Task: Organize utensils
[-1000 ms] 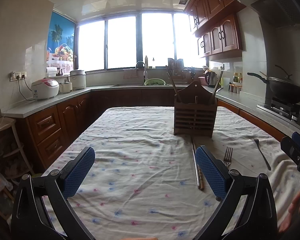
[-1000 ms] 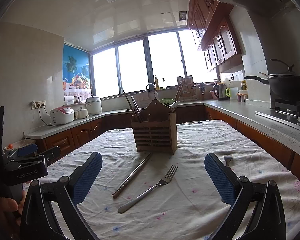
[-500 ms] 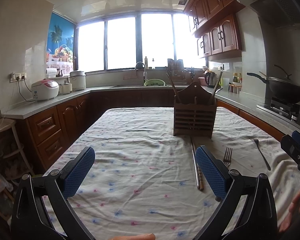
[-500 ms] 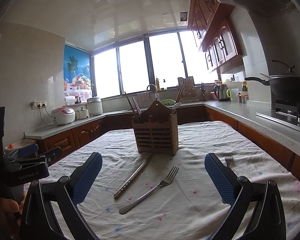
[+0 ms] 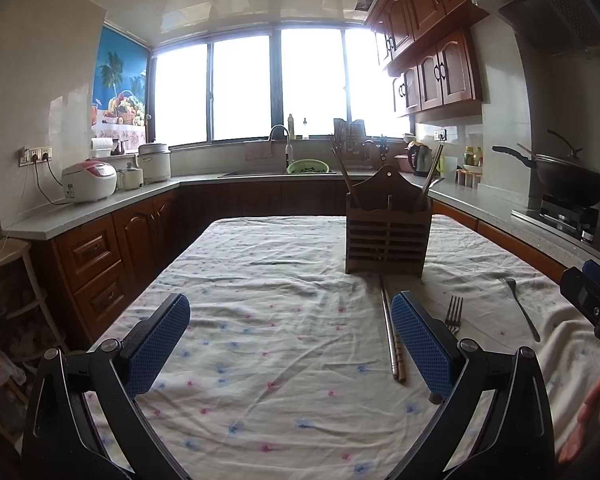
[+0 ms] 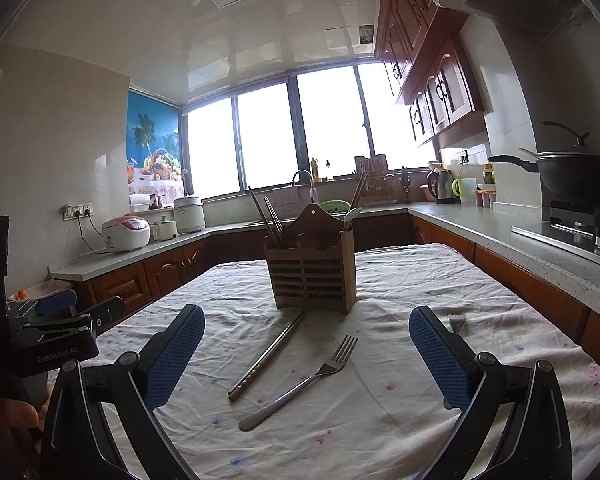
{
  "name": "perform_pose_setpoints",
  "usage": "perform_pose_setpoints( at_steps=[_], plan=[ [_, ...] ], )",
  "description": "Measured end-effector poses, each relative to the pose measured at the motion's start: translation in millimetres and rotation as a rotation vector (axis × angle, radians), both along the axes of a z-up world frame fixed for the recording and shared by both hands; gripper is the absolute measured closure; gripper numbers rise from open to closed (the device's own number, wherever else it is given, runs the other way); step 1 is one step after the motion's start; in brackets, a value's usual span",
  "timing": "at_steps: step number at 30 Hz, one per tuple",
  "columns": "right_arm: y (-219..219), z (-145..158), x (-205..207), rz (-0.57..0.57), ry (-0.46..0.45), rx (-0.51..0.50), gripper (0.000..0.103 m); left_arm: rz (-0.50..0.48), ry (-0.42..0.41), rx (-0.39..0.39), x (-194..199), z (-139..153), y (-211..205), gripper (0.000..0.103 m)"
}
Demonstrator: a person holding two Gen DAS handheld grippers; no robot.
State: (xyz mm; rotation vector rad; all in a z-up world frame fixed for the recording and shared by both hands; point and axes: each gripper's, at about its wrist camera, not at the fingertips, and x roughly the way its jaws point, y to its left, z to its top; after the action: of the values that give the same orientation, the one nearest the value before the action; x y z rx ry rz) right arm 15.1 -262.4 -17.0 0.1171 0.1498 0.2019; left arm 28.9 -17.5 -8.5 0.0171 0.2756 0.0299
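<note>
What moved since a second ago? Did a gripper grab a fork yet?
Nothing was grabbed. The right gripper drifted a touch; both it and the left gripper stayed open. The chopsticks, both forks and the wooden holder lie where they were.

"GenRobot.AI" on left gripper [image 6: 56, 330] body

A black wok [image 6: 580, 178] (lidded) sits opposite a rice cooker [image 5: 90, 181].

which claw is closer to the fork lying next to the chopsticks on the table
Right. The right claw hangs open directly over the fork, which lies between its fingers. The left claw sits open off to the fork's left, beyond the chopsticks.
</note>
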Motion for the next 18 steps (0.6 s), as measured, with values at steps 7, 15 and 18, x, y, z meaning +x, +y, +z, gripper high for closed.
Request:
perform_pose_setpoints(
  at_steps=[7, 15, 18],
  plan=[
    [-0.3, 1.7, 0.3, 0.004, -0.001, 0.000, 0.000, -0.006, 0.002, 0.002, 0.8, 0.6, -0.6, 0.000],
    [-0.2, 2.1, 0.4, 0.003, -0.002, 0.002, 0.000, -0.009, 0.002, 0.004, 1.0, 1.1, -1.0, 0.000],
    [0.5, 3.1, 0.5, 0.005, -0.006, 0.004, 0.000, -0.010, 0.001, 0.003, 1.0, 1.1, -0.8, 0.000]
  ],
)
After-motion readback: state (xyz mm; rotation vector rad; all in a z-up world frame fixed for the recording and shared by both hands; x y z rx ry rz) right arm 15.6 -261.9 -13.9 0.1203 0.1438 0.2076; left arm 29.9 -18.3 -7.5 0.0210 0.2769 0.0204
